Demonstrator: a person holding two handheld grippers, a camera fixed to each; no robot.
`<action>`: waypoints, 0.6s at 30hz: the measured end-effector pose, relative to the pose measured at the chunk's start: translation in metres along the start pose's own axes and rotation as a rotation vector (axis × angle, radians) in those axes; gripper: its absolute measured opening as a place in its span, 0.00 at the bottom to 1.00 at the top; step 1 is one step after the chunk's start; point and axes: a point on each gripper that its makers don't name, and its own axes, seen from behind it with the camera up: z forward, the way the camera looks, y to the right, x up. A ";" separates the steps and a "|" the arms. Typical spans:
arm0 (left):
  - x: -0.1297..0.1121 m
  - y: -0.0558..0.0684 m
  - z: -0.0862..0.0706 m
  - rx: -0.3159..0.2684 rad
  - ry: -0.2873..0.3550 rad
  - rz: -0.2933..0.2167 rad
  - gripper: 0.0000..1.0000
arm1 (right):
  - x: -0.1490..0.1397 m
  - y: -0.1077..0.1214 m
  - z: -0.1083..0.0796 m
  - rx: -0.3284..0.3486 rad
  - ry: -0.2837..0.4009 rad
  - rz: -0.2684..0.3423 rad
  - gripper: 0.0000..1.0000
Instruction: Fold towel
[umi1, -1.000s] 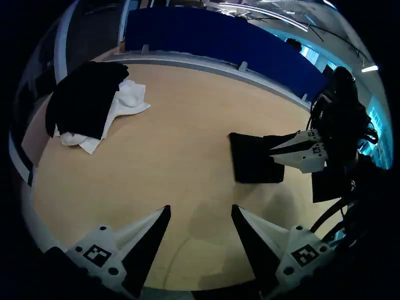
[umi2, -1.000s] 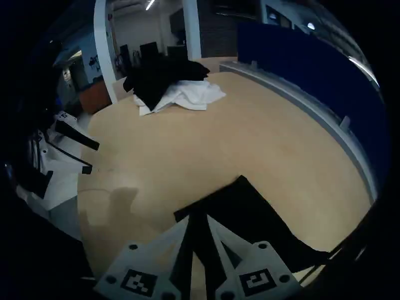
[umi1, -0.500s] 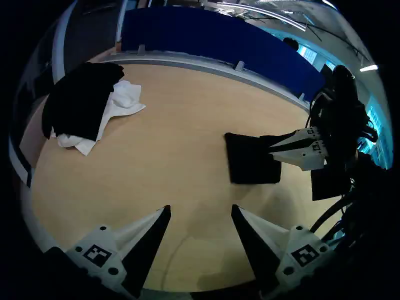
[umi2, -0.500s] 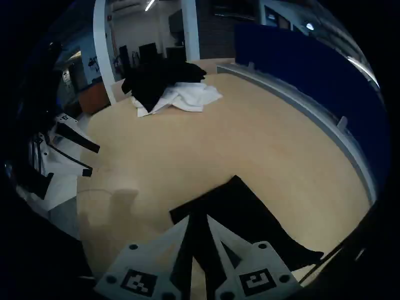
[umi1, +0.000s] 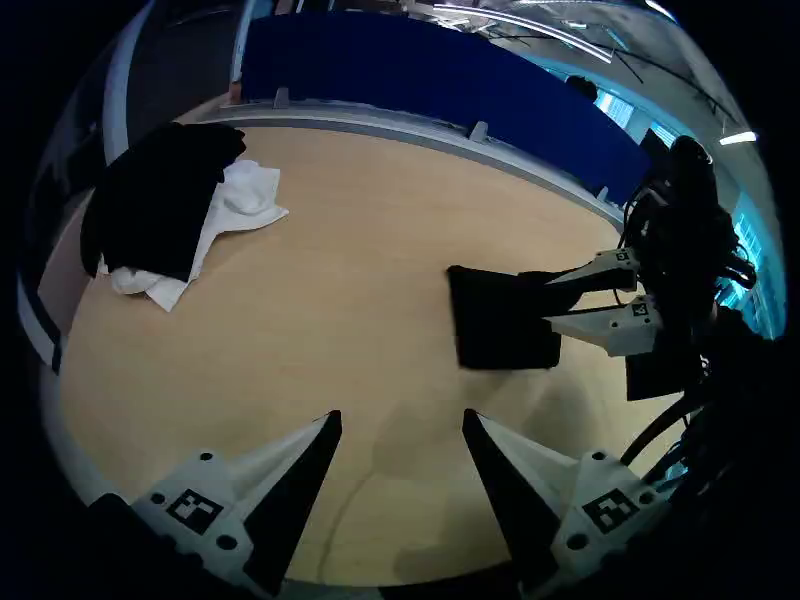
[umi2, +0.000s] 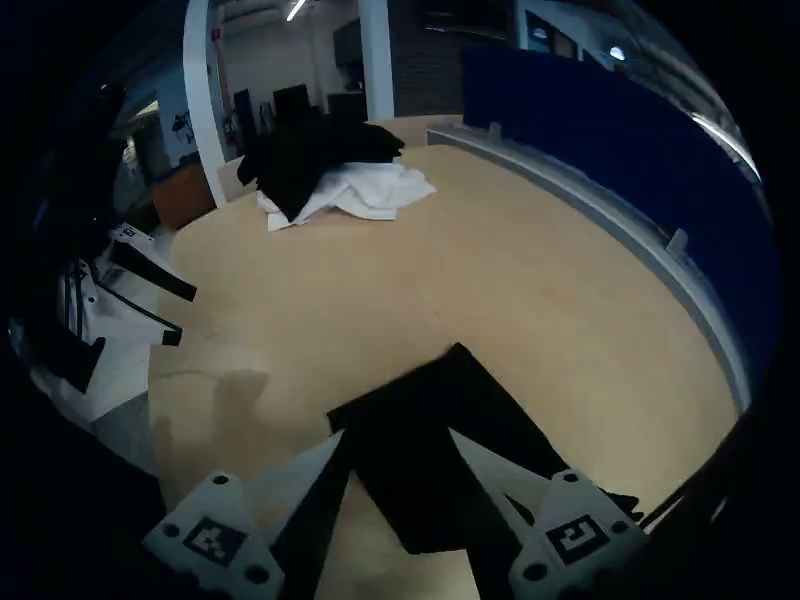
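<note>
- The black towel (umi2: 440, 430) lies folded into a flat rectangle on the pale wooden table (umi2: 470, 270), close to the near edge on my right-hand side
- My right gripper (umi2: 398, 440) has its fingers spread apart, one on each side of the towel's near end; it pinches nothing, and I cannot tell whether the tips touch the fabric
- In the left gripper view that same tool reaches in from the right, its two white fingers parted over the towel's right edge
- My left gripper (umi1: 400, 414) is spread wide too and holds nothing; it hangs above bare tabletop, well apart from the towel
- At the far left corner of the table sits a heap of black cloth (umi1: 160, 200), draped over crumpled white towels (umi1: 250, 195)
- A blue partition (umi1: 420, 70) runs along the table's far edge
</note>
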 end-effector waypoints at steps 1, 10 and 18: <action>0.000 0.000 0.000 -0.001 0.000 0.000 0.90 | 0.000 0.001 -0.001 -0.002 0.001 0.000 0.69; 0.000 0.001 -0.001 -0.007 0.002 -0.009 0.90 | 0.006 0.027 -0.012 -0.043 0.004 -0.010 0.89; -0.001 0.002 -0.001 -0.015 0.002 -0.011 0.90 | 0.007 0.054 -0.025 -0.092 0.014 -0.002 1.00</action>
